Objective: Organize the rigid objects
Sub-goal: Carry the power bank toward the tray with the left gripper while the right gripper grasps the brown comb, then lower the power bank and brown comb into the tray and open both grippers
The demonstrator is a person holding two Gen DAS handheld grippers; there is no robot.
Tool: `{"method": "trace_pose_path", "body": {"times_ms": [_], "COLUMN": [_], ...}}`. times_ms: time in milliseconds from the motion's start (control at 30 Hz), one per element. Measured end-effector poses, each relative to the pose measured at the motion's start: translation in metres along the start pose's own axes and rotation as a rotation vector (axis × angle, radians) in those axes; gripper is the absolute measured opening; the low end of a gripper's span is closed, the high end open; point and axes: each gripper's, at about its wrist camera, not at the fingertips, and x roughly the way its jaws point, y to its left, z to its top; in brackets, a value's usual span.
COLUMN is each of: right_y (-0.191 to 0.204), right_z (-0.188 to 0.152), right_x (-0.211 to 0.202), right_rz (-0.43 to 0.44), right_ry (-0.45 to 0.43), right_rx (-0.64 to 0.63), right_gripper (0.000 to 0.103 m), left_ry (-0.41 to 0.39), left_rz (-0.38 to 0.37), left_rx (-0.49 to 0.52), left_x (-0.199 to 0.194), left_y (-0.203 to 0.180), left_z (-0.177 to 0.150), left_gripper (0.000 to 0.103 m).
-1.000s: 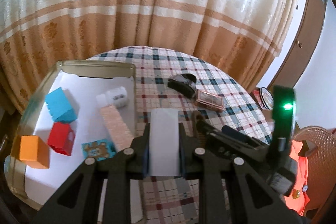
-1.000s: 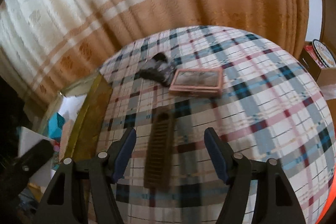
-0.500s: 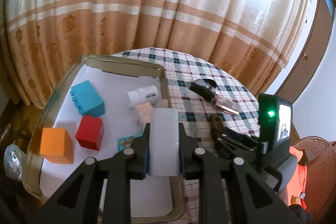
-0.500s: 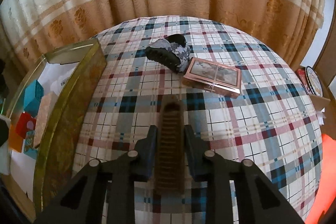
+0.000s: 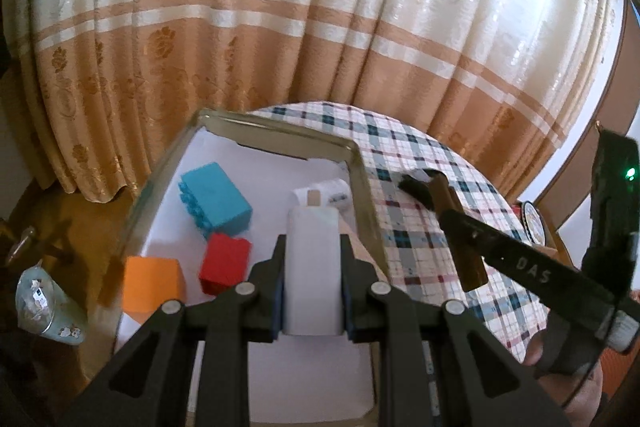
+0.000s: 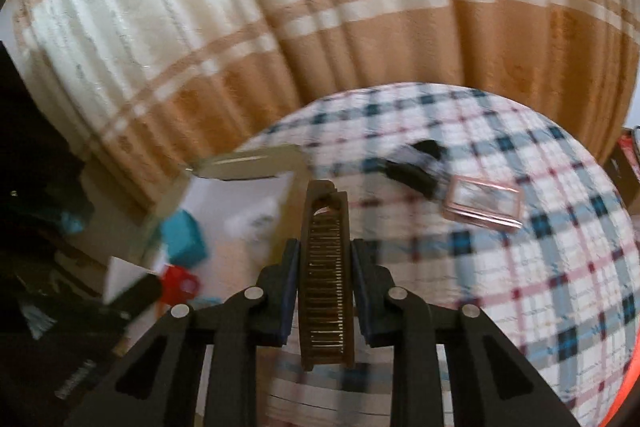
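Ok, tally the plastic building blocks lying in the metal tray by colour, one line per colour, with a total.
Blue plastic building block: 1
Red plastic building block: 1
Orange plastic block: 1
Total: 3 blocks in the metal tray

Comb (image 6: 326, 275) (now clamped) off table
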Motion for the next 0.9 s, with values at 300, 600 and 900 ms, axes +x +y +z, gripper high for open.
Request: {"method": "trace_pose_path", "body": {"times_ms": [300,600,900], "right_y": [0.055,0.065,0.061], "right_z": [0.026,0.048,0.054], "right_x": [0.019,0.068,0.102], "right_rz": [0.089,0.104,0.077], "right_ry": [-0.022,0.046,0.107], "right_rx": [-0.042,-0.015,-0.021], "right_gripper": [0.028,0.028,0.028], "left_ry": [-0.023,0.031,0.096], "left_rz": [0.072,0.108,0.167], "left_rx": [0.007,0.001,0.021], "left_x": [0.008,0.041,0.074], "left_y": [0.021,0.035,0.034], "left_z": [0.027,0.053,0.061], "left_gripper": [0.02,0.02,0.02]}}
